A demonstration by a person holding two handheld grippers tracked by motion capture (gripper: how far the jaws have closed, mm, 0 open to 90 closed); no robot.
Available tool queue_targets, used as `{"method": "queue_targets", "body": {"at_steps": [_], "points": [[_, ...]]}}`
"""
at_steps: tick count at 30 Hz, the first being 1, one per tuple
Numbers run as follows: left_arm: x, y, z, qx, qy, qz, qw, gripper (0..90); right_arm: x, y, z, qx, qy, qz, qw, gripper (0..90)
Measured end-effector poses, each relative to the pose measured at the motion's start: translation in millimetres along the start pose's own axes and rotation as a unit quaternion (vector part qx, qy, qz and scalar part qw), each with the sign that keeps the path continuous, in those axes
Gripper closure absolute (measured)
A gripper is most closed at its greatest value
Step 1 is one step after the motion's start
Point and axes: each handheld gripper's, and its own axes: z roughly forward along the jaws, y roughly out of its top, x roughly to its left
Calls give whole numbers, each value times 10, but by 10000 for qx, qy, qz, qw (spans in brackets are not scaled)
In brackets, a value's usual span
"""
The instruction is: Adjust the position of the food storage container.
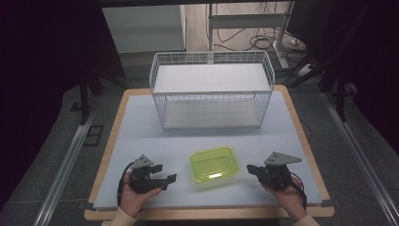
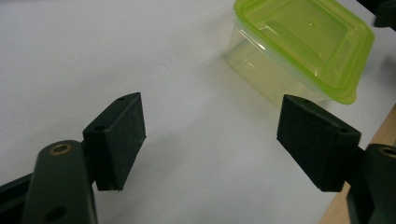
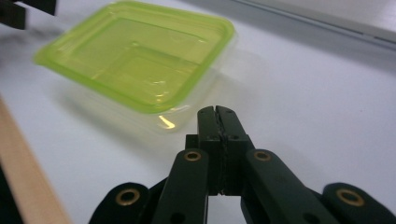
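A clear plastic box with a lime-green lid (image 1: 212,164) sits near the front middle of the white table; it appears too in the left gripper view (image 2: 303,42) and in the right gripper view (image 3: 135,65). My left gripper (image 1: 165,175) rests to the left of the box, pointing toward it, its jaws wide open with bare table between them (image 2: 210,135). My right gripper (image 1: 251,169) lies to the right of the box, a short gap away, with its jaws pressed together and nothing between them (image 3: 216,112).
A white wire basket (image 1: 211,89) stands at the back of the table with a white board across its top. The table's wooden edge (image 1: 207,214) runs along the front. Cables and a desk frame lie on the floor beyond.
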Motion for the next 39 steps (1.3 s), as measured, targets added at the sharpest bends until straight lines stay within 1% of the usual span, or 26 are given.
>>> {"method": "queue_targets", "body": {"at_steps": [2, 3, 5, 7, 8, 9, 19, 23, 25, 30, 32, 35, 36, 39], "points": [[6, -2, 4, 9, 3, -21, 10000, 231, -27, 31, 105, 110, 58, -24, 9999, 898], [6, -2, 4, 9, 3, -21, 10000, 231, -27, 31, 105, 110, 58, -24, 9999, 898], [9, -5, 7, 13, 5, -32, 10000, 232, -17, 55, 200, 220, 119, -48, 9997, 898], [3, -5, 6, 16, -2, -20, 10000, 231, 5, 55, 247, 291, 186, -108, 9993, 898], [-1, -5, 5, 19, -4, -11, 10000, 232, 20, 52, 261, 347, 171, -189, 9991, 898], [-5, -6, 6, 20, -8, -2, 10000, 231, 35, 46, 270, 388, 182, -233, 9988, 898], [3, -7, 5, 26, -11, 0, 10000, 231, 90, 31, 296, 490, 278, -382, 9977, 897], [9, -10, 7, 38, -9, -1, 10000, 231, 167, 27, 323, 564, 345, -477, 9967, 898], [8, -10, 7, 40, -11, 4, 10000, 231, 178, 27, 328, 575, 362, -463, 9966, 898], [18, -11, 2, 37, -8, -2, 10000, 231, 220, 17, 342, 615, 416, -527, 9959, 898], [25, -11, -5, 23, 0, -24, 10000, 231, 262, 18, 355, 630, 478, -564, 9953, 898], [29, -11, -7, 16, -7, -42, 10000, 231, 292, 20, 367, 635, 509, -601, 9949, 898], [31, -10, -8, 12, 1, -33, 10000, 231, 329, 21, 383, 649, 542, -604, 9946, 898], [34, -11, -7, 14, -3, -38, 10000, 231, 347, 21, 395, 665, 564, -632, 9942, 898]]}}
